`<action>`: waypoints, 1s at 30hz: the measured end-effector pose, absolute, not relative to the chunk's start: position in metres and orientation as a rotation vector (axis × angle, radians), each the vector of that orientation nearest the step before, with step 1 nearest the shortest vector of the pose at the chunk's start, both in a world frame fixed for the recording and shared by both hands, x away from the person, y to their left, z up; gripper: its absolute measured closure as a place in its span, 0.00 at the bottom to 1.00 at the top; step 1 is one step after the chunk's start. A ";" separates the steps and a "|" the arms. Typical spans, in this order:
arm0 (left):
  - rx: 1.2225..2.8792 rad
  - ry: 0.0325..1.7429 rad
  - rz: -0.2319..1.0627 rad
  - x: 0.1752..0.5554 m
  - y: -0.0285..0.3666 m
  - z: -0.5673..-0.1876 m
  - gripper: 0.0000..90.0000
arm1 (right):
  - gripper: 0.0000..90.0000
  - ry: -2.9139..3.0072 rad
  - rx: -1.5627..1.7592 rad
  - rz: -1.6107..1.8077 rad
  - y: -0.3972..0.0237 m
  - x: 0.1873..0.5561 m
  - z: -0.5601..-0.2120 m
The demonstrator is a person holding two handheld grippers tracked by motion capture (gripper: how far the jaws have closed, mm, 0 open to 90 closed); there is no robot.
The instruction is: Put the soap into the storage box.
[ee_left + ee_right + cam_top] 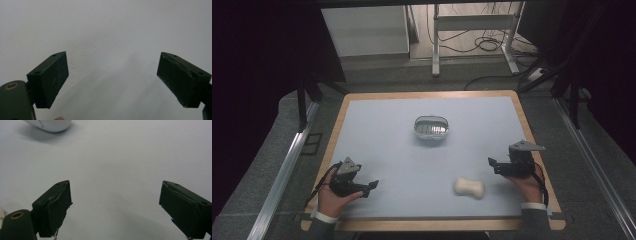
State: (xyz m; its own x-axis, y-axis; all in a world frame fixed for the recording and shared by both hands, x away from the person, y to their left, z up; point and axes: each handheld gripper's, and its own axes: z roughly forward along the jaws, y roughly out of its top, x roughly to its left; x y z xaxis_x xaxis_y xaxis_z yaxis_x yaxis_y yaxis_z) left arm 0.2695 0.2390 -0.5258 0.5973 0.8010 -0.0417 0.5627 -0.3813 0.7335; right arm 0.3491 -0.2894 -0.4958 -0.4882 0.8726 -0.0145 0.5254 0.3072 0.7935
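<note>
A cream bar of soap point(470, 187) lies on the pale mat near the front, right of centre. An oval metal dish point(430, 128) stands at the mat's middle. My right gripper point(493, 166) is held just right of the soap and points left, a short gap away. Its own view has the jaws of the right gripper point(115, 207) wide open over bare mat, with the soap's point(48, 124) rounded end at the top left. Far from both objects, my left gripper point(370, 187) rests at the front left and points right. In its own view the left gripper point(112, 77) is open with nothing between its fingers.
The mat lies on a wooden-rimmed table point(337, 130). Beyond the far edge stand a white cabinet point(364, 30) and a metal frame point(474, 35) with cables on the floor. Bare mat stretches between the two grippers.
</note>
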 end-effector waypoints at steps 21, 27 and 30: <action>2.066 1.058 0.398 0.272 0.239 -0.525 0.12 | 0.17 2.124 1.268 1.046 -0.295 0.342 -0.493; 2.077 1.057 0.395 0.269 0.237 -0.527 0.12 | 0.18 2.137 1.270 1.020 -0.295 0.345 -0.493; 2.071 1.056 0.392 0.269 0.237 -0.526 0.12 | 0.19 2.148 1.262 1.012 -0.292 0.345 -0.492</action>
